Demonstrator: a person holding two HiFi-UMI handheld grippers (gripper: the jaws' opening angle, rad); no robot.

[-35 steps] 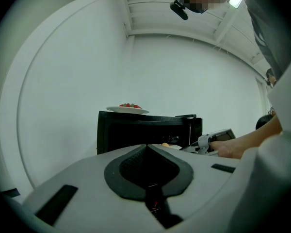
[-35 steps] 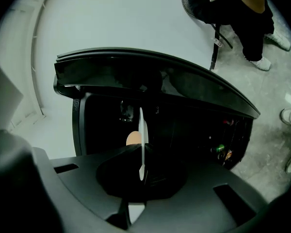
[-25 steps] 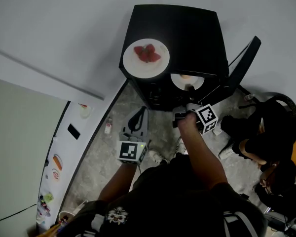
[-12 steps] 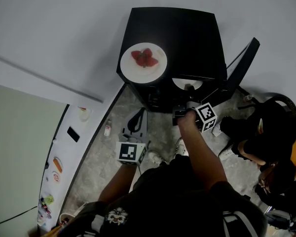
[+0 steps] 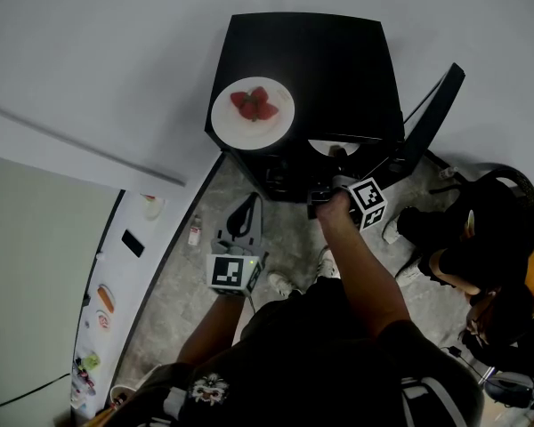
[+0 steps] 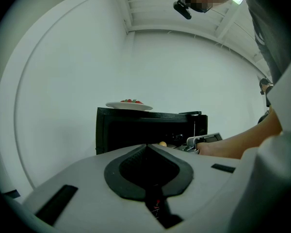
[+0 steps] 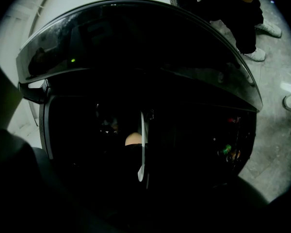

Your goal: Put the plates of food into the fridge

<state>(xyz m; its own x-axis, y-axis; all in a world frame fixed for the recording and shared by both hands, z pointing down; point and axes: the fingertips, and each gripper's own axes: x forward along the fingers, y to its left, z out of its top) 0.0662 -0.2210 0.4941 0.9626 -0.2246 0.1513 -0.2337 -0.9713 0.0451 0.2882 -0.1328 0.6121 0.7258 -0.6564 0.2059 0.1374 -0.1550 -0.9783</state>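
Black fridge (image 5: 329,60) stands on the floor (image 5: 191,274) with its door (image 5: 432,114) swung open to the right. One white plate (image 5: 253,112) with strawberries (image 5: 254,103) sits on top of the fridge, near its front left corner. Right hand-held gripper (image 5: 336,169) is clenched on the rim of a second plate (image 5: 325,147), which sits partly inside the fridge opening, just under the top edge. In the right gripper view that plate (image 7: 142,144) shows edge-on between the jaws, with a pale round piece of food (image 7: 133,139) on it and a dark fridge interior behind. Left hand-held gripper (image 5: 247,210) hangs low over the floor, well apart from the fridge, jaws closed together with nothing between them.
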